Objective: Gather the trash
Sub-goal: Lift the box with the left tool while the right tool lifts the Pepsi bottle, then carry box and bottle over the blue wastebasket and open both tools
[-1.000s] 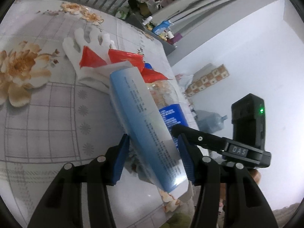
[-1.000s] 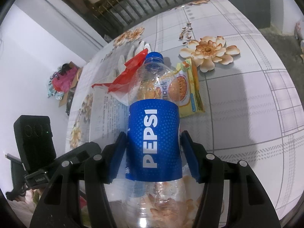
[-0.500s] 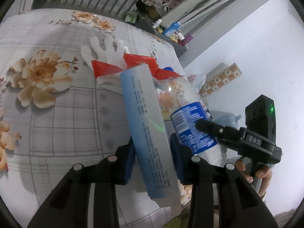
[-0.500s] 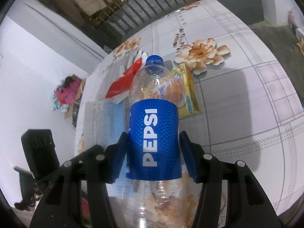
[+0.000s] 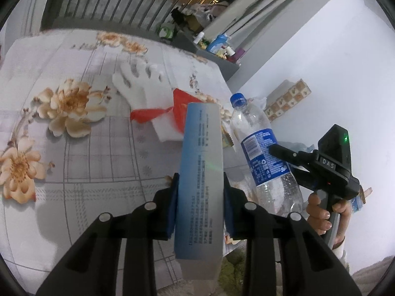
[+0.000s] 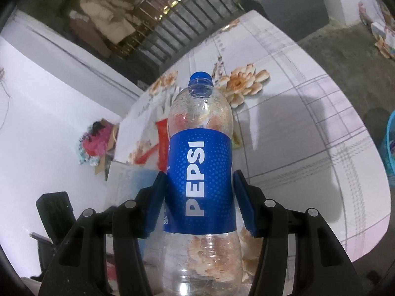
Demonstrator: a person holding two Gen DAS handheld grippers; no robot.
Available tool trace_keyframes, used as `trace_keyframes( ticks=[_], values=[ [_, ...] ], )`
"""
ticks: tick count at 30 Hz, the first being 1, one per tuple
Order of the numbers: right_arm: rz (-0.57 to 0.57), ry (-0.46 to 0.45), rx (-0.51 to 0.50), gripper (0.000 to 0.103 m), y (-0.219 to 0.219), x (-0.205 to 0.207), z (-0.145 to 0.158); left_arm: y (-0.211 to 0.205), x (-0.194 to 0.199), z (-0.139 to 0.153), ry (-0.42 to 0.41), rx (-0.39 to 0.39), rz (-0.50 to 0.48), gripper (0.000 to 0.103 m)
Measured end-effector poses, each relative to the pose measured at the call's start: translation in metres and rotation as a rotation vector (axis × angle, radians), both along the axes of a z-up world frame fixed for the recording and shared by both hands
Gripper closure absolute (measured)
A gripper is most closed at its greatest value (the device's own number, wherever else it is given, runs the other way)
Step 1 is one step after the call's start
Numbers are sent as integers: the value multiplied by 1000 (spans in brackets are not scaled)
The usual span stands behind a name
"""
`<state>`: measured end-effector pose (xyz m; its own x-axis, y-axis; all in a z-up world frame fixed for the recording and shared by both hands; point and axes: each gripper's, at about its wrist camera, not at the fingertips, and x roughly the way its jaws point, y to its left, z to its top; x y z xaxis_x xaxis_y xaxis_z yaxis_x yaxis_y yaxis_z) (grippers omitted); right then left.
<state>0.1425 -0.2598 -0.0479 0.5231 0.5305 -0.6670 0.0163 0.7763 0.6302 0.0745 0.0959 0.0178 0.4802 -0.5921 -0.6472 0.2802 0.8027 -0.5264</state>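
Left gripper [image 5: 199, 204]: its blue pads are clenched on the flanks of a long, flat, pale-blue printed cardboard carton [image 5: 201, 172]. The jaws have just been closing, from a loose straddle a second ago to firm contact now, with the carton between them throughout. The carton points forward and up, and its far end hangs clear above the counter [image 5: 98, 153].

Right gripper [image 6: 200, 202]: it grasps a clear, empty plastic Pepsi bottle with a blue cap and blue label [image 6: 200, 172] across the label band. This grip is almost unchanged over the same second. The bottle stands nearly upright in the jaws, cap away from the hand. In the left wrist view the same bottle appears just beside the carton, with a person's hand [image 5: 321, 212] on the right gripper's handle.

Compared with a second ago, more of the floral-patterned counter shows beneath both items, which suggests they are being carried up and back from it.

Left on the counter, beyond the carton: a white fabric glove [image 5: 138, 86], a crumpled red plastic wrapper [image 5: 158, 113] on white paper, and a yellow snack packet partly hidden behind the carton.

Judgement: two pieces of trash are secured and ready for a bin. A blue basket edge [image 6: 388, 145] at the right margin may be it, though this cannot be confirmed. Several pieces remain to be collected.
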Motion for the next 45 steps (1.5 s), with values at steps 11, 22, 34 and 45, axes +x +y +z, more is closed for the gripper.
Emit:
trace_keyframes(
  ticks=[11, 22, 34, 45],
  values=[
    [-100, -83, 84, 51, -48, -23, 12, -38, 1, 43, -122, 25, -69, 73],
    [-467, -103, 194, 51, -187, -98, -19, -212, 53, 55, -119, 108, -408, 73],
    [-1001, 158, 549, 48, -323, -174, -150, -488, 73, -26, 48, 353, -840, 73],
    [-1239, 244, 793, 34, -387, -161, -237, -598, 94, -98, 16, 385, -817, 35]
  ],
)
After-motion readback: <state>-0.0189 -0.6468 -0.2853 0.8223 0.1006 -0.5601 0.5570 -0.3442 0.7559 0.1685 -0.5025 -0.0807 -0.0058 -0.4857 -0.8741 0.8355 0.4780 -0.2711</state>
